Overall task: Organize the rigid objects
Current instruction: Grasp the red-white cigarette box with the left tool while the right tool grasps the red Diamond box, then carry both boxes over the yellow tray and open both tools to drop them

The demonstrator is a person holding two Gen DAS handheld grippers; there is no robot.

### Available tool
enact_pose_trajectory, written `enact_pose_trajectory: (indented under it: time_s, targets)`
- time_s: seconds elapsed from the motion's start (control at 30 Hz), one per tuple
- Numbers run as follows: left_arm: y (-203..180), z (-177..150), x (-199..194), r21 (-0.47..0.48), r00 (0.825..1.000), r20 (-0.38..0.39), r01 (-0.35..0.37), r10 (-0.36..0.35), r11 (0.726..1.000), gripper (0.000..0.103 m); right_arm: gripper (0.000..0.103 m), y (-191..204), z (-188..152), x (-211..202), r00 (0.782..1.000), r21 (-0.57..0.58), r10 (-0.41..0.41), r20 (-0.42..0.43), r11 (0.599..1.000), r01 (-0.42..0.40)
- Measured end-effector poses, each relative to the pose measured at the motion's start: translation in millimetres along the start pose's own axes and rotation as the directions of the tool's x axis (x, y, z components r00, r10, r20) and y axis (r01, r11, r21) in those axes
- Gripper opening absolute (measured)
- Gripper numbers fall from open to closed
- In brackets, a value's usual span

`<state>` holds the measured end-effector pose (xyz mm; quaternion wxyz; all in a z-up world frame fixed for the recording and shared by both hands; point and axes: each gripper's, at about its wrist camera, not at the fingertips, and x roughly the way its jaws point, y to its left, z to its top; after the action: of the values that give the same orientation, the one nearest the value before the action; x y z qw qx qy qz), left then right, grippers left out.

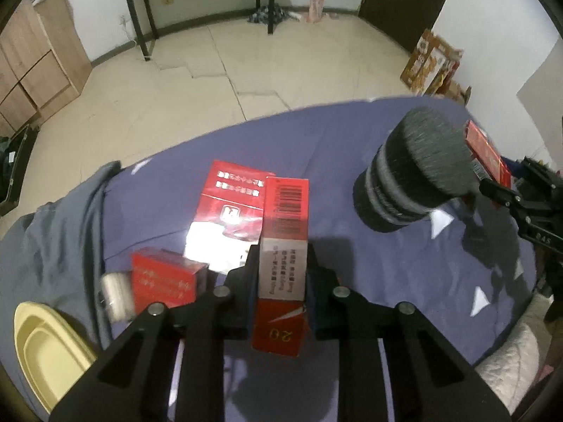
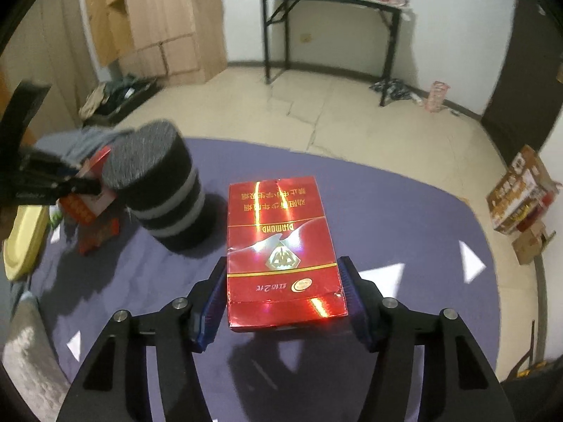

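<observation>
Between both tools' point(image 1: 283, 274) pads: red boxes point(image 2: 285, 256).

**Gripper hardware: visual condition**

Left gripper point(image 1: 283, 274): matte black angular linkage arms are showing four round silver pivot screws. Right gripper point(image 2: 283, 299): matching black arms and silver screws are appearing, with ribbed blue pads point(image 2: 353, 299) lining both fingers.
</observation>
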<state>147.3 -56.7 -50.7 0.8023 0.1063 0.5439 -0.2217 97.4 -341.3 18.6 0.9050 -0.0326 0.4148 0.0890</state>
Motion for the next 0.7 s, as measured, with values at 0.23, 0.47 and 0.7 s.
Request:
enact_pose_trajectory:
  time_s: [0.23, 0.47, 0.7]
  targets:
    - [21.1, -16.7, -61.0, -0.100, 0.996, 0.086, 0.046, -0.037, 0.994, 0.024, 0.059, 3.0, -4.5, -56.1, 0.995, 0.075, 0.029, 0.093, 0.997, -0.036]
    - [53.6, -50.2, -135.1, -0.191, 0.985, 0.169, 0.056, -0.023, 0.980, 0.024, 0.058, 32.1, -22.5, -128.6, 0.985, 0.033, 0.102, 0.136, 0.994, -0.107]
    - [117.3, -112.4, -191.2, -0.272, 0.978, 0.189, -0.029, 0.083, 0.962, 0.024, 0.058, 108.4, -20.1, -166.7, 0.961, -0.079, 0.227, 0.158, 0.973, -0.216]
